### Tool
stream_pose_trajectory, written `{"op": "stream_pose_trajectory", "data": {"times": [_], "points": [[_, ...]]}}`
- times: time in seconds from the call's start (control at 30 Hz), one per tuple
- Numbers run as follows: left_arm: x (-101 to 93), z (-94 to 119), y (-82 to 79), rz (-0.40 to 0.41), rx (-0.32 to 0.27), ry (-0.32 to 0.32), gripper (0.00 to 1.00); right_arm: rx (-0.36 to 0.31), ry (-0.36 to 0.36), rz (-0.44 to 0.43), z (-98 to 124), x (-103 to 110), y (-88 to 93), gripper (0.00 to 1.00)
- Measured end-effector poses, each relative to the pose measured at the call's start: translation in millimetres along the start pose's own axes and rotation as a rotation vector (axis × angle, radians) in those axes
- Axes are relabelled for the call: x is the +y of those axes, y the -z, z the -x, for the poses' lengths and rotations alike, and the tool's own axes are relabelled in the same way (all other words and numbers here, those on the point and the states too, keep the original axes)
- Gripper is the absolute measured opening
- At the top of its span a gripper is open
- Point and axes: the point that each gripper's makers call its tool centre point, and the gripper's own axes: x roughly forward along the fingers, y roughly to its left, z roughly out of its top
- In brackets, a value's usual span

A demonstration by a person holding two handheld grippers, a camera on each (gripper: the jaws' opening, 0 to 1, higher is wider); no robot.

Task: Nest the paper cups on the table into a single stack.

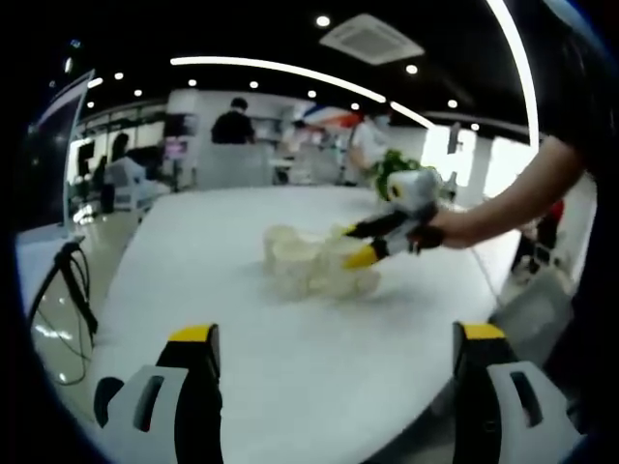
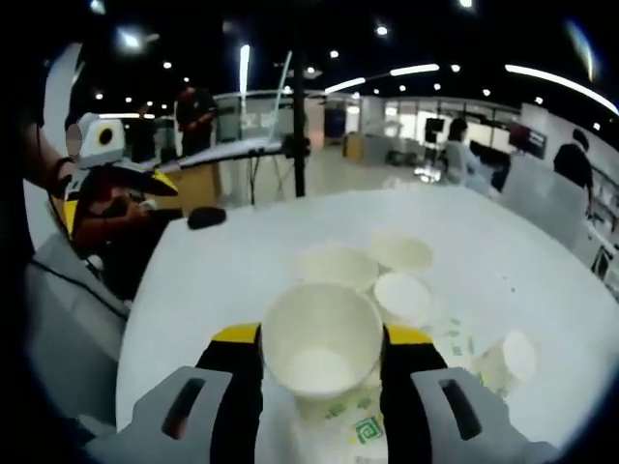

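Observation:
Several white paper cups (image 1: 309,266) stand clustered in the middle of the white table (image 1: 242,367). My left gripper (image 1: 337,333) hangs near the table's front edge, open wide with nothing between its jaws. My right gripper (image 1: 356,244) comes in from the right and reaches the cluster. In the right gripper view, my right gripper (image 2: 322,335) is shut on an upright paper cup (image 2: 322,338), mouth facing the camera. Beyond it stand three more cups (image 2: 337,263) (image 2: 401,251) (image 2: 403,293). Another cup (image 2: 508,360) lies on its side at the right. The left gripper (image 2: 116,198) shows at the far left.
A small black object (image 2: 206,217) lies at the table's far edge. A dark stand pole (image 2: 299,126) rises behind the table. A cable stand (image 1: 68,280) sits on the floor left of the table. People stand in the background.

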Motion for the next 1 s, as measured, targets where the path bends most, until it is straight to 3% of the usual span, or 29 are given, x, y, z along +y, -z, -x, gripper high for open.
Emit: {"op": "stream_pose_trajectory", "data": {"times": [0.4,0.7,1.0], "points": [[-3.6,0,0.6,-0.024,0.009,0.041,1.0,-0.061,0.01,0.009,36,28,-16.2,0.44],[-7.7,0,2.3,-0.056,0.025,0.072,1.0,-0.064,-0.009,0.028,59,57,-14.4,0.43],[-9.2,1,5.0,-0.056,0.028,0.09,1.0,-0.055,-0.031,0.041,65,86,-7.6,0.42]]}}
